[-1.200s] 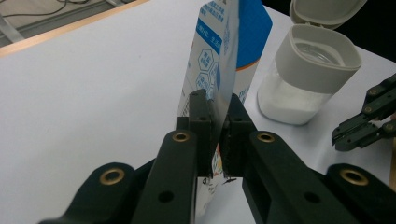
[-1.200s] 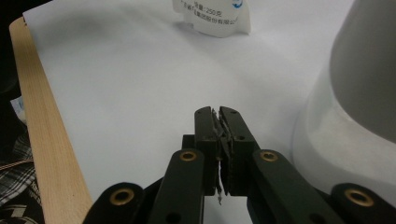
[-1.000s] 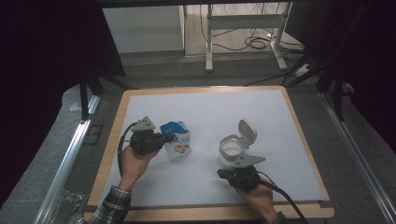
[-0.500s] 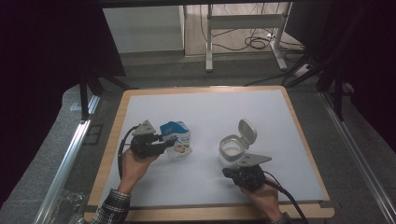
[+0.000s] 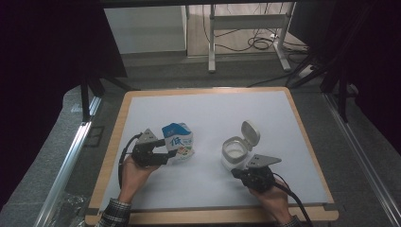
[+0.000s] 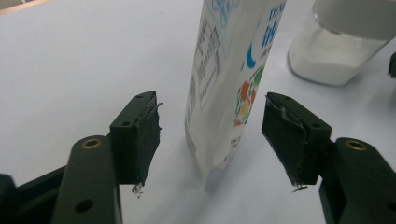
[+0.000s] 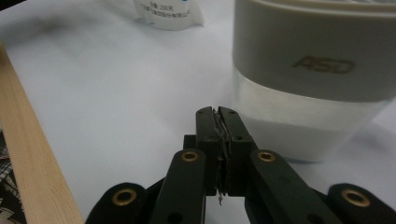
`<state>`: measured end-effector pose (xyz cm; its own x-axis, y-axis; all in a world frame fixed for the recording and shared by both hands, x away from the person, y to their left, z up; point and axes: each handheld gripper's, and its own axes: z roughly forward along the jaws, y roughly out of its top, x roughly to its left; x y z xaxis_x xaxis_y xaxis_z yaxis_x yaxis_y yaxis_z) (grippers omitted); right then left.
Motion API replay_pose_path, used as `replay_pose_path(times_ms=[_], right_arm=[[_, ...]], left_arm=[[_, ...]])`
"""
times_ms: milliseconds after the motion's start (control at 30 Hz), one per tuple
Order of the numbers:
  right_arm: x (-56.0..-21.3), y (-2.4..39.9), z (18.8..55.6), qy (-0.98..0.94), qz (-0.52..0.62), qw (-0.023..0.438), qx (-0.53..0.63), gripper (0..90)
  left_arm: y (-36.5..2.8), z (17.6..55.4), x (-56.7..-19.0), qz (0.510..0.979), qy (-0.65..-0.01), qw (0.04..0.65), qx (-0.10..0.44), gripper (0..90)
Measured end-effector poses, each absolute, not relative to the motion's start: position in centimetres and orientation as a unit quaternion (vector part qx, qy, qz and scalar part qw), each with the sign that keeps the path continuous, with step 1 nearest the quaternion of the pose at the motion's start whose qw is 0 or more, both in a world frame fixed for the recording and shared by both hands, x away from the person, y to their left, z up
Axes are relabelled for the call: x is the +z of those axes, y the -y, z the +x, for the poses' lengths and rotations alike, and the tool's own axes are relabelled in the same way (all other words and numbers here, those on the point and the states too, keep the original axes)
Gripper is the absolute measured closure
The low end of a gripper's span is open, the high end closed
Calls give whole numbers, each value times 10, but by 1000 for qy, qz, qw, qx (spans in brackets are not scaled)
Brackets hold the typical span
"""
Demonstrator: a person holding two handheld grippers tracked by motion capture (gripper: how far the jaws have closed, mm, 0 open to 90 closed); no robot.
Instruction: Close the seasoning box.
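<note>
Step in hand: I judge this as the release of the carton. The left tongs have just been opening, and the carton stands between their two jaws.
Left tongs: open. In the left gripper view there is a clear gap between each pad and the carton, so nothing presses on it now.
Right tongs: closed on nothing; the two pads meet each other in the right gripper view.
Carton, place: between the jaws of the left tongs, a little beyond the pad tips, standing on its own base on the white bench. It seems nearer to the left pad than to the right one.
Jar, place: the jar stands just ahead of the right tongs, near but not touching as far as I can tell. Its flip lid is open and stands up behind it. White powder is inside.
Jar from the left tongs: beyond the carton, to the right side.
Next move: probably the left tongs should draw straight back from the carton, without brushing its sides.
Risk: the carton looks light and narrow at the base, so a touch from a pad may tip it toward the jar.
</note>
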<state>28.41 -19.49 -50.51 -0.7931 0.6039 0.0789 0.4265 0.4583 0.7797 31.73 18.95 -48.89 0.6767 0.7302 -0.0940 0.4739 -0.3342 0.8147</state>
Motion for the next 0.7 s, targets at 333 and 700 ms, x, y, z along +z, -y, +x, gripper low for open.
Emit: replay_pose_path(times_ms=[333, 700], right_arm=[[-501, 213, 288, -840, 322, 128, 418, 871], [-490, 231, 294, -826, 343, 148, 423, 870]], left_arm=[[-192, 304, -506, 809, -395, 400, 168, 177], [-199, 289, -529, 811, -425, 371, 151, 78]])
